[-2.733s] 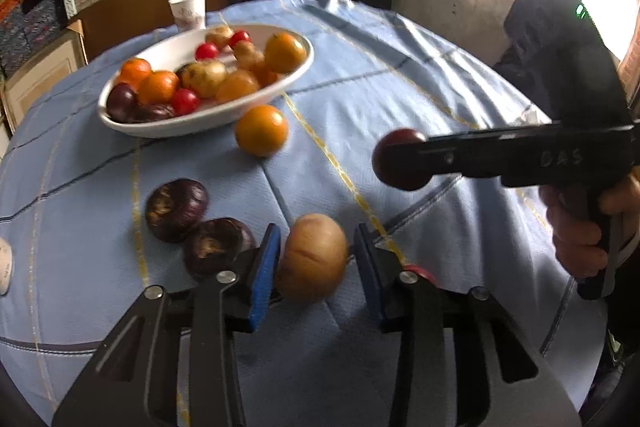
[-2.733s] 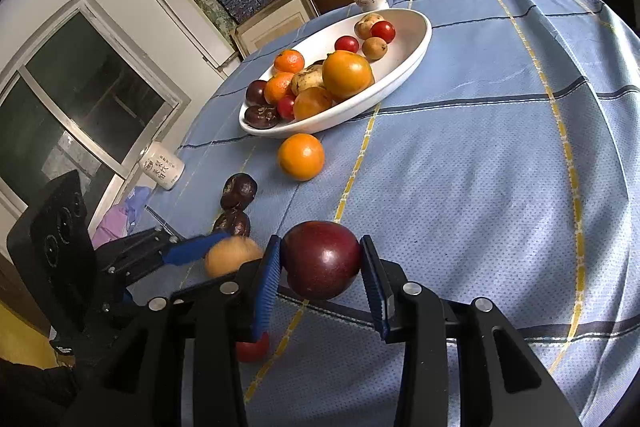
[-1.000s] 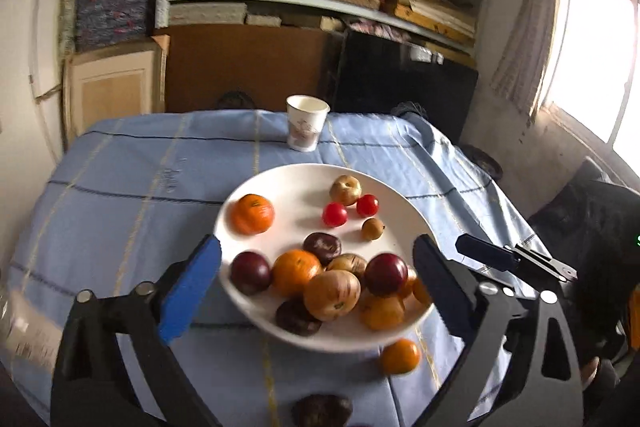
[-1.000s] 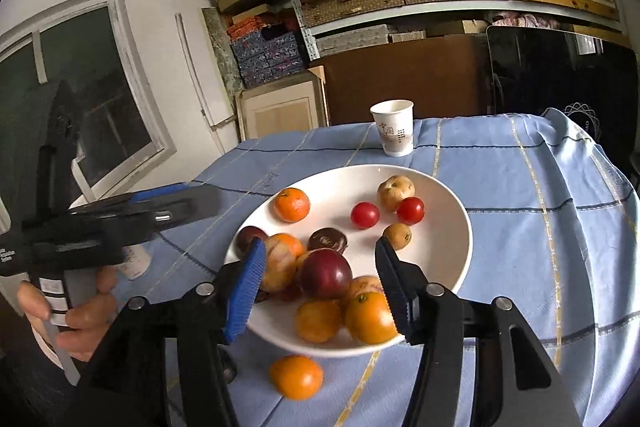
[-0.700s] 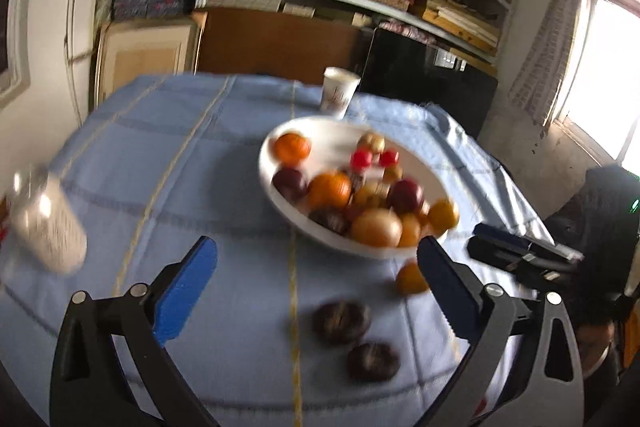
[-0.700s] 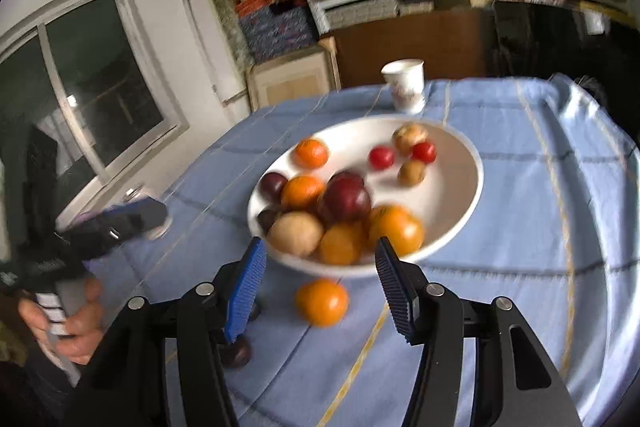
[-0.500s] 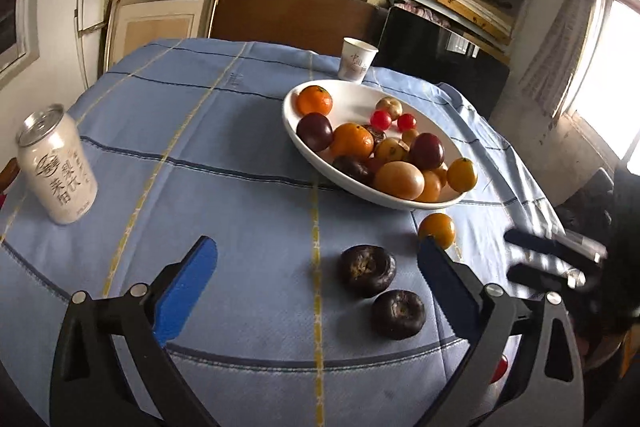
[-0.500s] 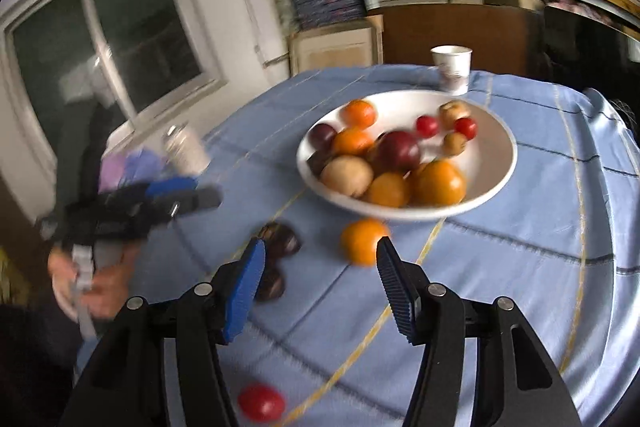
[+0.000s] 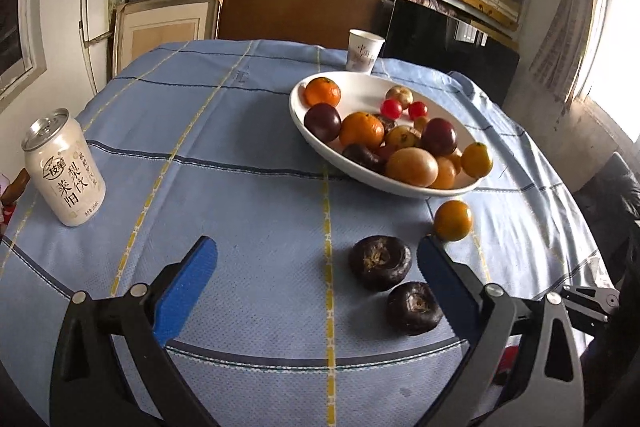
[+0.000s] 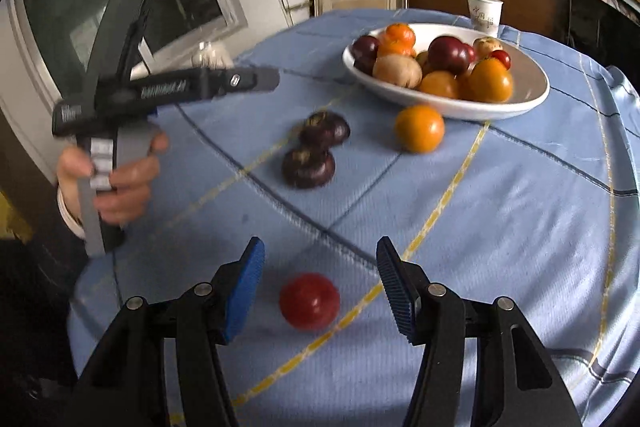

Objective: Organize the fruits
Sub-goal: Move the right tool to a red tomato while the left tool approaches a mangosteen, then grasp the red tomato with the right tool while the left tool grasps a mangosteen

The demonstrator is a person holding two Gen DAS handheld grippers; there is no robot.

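near the white bowl [image 9: 320, 143] of fruit, two dark fruits [image 9: 380, 262] and an orange [image 9: 453, 220] on the cloth, left gripper [image 9: 316, 269] wide apart and empty, right gripper [image 10: 320, 281] parted around a red fruit [image 10: 309, 300], not touching

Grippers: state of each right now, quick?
Left gripper: open, holding nothing.
Right gripper: open, empty; red fruit on the tablecloth between its fingers, untouched.

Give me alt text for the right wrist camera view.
The open right gripper hovers over a red fruit on a blue tablecloth. Beyond lie two dark fruits, an orange and a full white bowl; the left gripper is at left.
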